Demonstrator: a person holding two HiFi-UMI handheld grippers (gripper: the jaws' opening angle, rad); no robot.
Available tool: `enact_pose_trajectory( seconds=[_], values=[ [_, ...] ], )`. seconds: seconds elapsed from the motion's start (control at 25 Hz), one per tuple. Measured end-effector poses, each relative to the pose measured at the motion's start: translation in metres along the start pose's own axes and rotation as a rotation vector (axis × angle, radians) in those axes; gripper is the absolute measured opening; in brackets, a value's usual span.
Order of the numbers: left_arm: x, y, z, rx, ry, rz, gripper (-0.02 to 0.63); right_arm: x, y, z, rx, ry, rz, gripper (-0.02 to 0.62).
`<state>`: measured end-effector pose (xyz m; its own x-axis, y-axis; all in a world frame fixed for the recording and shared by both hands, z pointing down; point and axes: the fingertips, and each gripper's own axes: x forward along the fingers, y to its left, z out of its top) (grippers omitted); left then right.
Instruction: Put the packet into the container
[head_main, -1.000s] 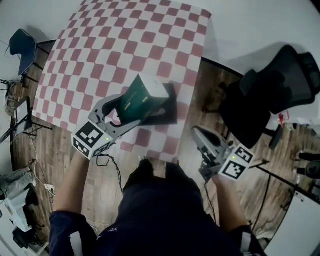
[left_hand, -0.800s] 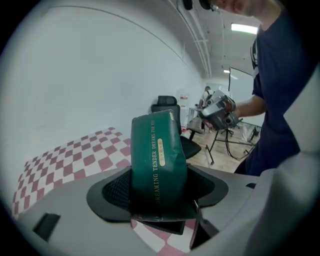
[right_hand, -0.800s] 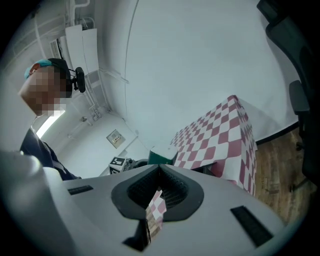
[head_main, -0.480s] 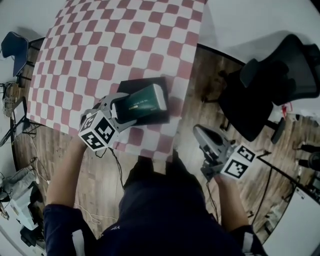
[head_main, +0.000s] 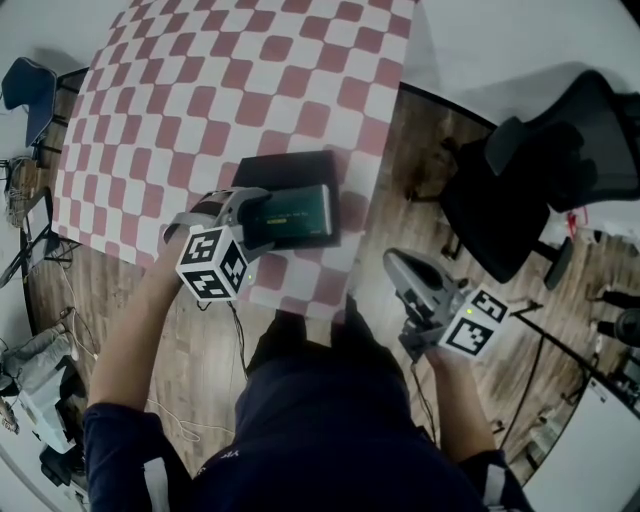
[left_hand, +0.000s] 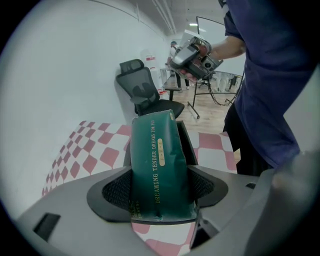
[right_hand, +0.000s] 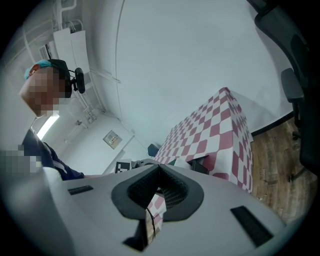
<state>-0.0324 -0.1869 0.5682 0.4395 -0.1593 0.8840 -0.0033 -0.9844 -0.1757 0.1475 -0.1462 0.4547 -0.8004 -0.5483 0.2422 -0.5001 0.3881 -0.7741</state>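
- The left gripper (head_main: 255, 220) comes down and rolls over.
- The packet (head_main: 295, 213) goes from tilted above the container (head_main: 290, 165) to lying flat in it.
- Its fingers (left_hand: 116, 192) have just been closing slightly, with the packet between them.

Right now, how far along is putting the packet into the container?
Done: the packet is at the black container, far end between its walls. In hand: the left gripper grips it, jaws having just closed slightly. To do: let go. The right gripper hangs shut and empty.

glossy green packet (left_hand: 161, 170), matt black container (head_main: 290, 166), wood floor (head_main: 422, 165).
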Motion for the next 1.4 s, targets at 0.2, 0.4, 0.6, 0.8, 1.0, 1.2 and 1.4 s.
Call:
enact_pose_trajectory(
  seconds=[0.2,0.4,0.6,0.8,1.0,1.2,1.4],
  values=[
    [0.013,-0.003,-0.002,0.052,0.057,-0.003,0.364,0.001,-0.002,-0.007,0.019,0.008,0.002,0.017],
    [0.027,-0.008,-0.002,0.085,0.103,-0.016,0.364,-0.004,-0.007,-0.011,0.026,0.004,-0.001,0.017],
    [0.035,-0.008,-0.005,0.060,0.131,-0.030,0.365,-0.009,-0.010,-0.012,0.047,0.000,-0.012,0.018],
    [0.037,-0.008,-0.007,0.054,0.145,-0.041,0.365,-0.012,-0.010,-0.013,0.042,0.002,-0.013,0.017],
    [0.031,-0.009,-0.005,0.039,0.114,-0.063,0.367,-0.011,-0.005,-0.012,0.029,0.002,-0.006,0.017],
    [0.016,-0.007,0.001,-0.008,0.058,-0.072,0.367,-0.011,-0.001,-0.014,0.020,0.010,-0.005,0.017],
    [-0.006,0.001,0.012,-0.030,0.001,0.009,0.367,-0.006,0.010,-0.014,-0.001,0.012,0.011,0.017]
  ],
)
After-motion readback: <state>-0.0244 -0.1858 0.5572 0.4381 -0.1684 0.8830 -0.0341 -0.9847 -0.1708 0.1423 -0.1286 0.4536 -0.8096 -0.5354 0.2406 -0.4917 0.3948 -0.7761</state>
